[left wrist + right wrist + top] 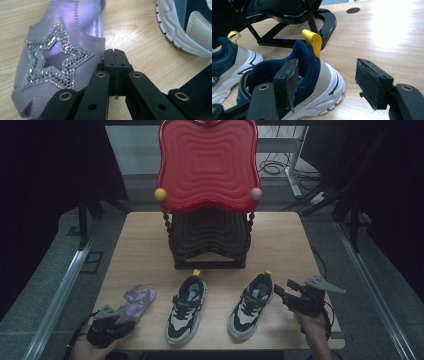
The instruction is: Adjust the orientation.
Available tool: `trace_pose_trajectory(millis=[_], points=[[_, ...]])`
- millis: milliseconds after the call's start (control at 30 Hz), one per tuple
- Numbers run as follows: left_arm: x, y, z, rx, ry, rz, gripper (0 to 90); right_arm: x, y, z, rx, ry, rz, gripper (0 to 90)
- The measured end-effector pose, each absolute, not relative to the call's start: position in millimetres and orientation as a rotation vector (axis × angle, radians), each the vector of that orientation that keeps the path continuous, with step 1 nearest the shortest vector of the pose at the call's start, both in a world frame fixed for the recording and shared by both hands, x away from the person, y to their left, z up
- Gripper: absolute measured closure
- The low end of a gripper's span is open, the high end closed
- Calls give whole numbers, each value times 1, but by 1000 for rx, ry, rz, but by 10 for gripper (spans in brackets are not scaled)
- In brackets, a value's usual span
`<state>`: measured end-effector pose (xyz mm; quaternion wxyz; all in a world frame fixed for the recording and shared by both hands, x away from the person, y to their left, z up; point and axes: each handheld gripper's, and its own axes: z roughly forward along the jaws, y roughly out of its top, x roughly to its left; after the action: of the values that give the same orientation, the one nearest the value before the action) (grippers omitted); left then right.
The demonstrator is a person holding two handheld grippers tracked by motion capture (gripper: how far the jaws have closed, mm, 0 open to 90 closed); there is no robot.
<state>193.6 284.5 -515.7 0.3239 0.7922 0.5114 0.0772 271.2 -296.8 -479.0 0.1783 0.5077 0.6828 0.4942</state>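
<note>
Black right tool (325,83) wide open, astride sneaker (312,75)

Right gripper (325,83) with jaws spread wide on either side of the heel of a navy-and-beige sneaker (317,75) on a wooden table (387,32); its yellow pull tab (313,41) stands upright, a second sneaker (229,62) to its left, a black rack base (322,22) just behind.

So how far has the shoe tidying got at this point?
Nothing looks put away yet: the purple sandal and both sneakers are on the table in front of the red rack. The right hand-held gripper is open around the right sneaker's heel; the left hand-held gripper is shut beside the sandal. All three remain.
</note>
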Motion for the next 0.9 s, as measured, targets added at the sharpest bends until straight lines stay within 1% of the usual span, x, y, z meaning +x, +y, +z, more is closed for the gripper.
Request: trace_pose_trajectory(millis=[167,400,733,900], points=[[192,293,-515,2038,1361,199,900,271,-299,-479,1457,1912,1395,359],[192,294,-516,2039,1366,199,900,272,-300,-480,1462,1908,1397,359],[191,296,-516,2041,1379,250,900,271,-304,-479,1478,1892,1405,360],[191,297,-517,2041,1379,252,900,271,-304,-477,1485,1891,1439,361]])
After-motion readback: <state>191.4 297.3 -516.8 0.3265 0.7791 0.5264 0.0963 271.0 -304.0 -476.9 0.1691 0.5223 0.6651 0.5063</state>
